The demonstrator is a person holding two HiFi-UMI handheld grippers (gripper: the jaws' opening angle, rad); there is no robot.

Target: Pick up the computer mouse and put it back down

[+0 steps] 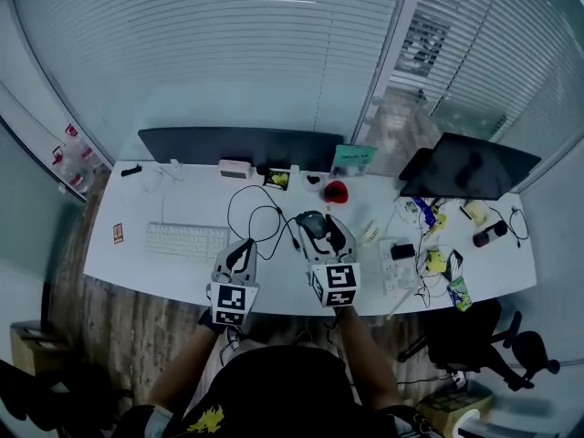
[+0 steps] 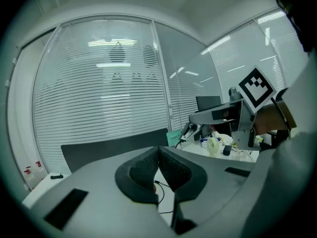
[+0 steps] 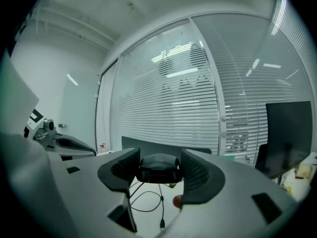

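1. mouse (image 3: 158,163) gripped on both sides by the right gripper (image 3: 159,170), whose jaws stand about half apart, only as wide as the mouse's body, with the pads pressing on it
2. held to the right of the keyboard (image 1: 187,241), the mouse hangs clear of the white desk (image 1: 164,267); bare desk top shows beneath it in the right gripper view, so the pick-up looks done and the put-down not yet made
3. its cable (image 1: 251,210) lies in slack loops on the desk just right of the keyboard, loose enough, by the look of it, not to tug at the raised mouse
4. the right gripper points nearly level, which keeps the mouse's underside facing the desk, a hold that should let it go down flat
5. left gripper (image 2: 158,157) is closed tight on nothing, just off the keyboard's near right corner, apparently kept aside because one gripper is enough for the job
6. dark monitor (image 1: 239,144) stands behind the keyboard, and a small red object (image 1: 336,191) sits further right and back; the likely landing spot is the bare desk right of the keyboard, short of both
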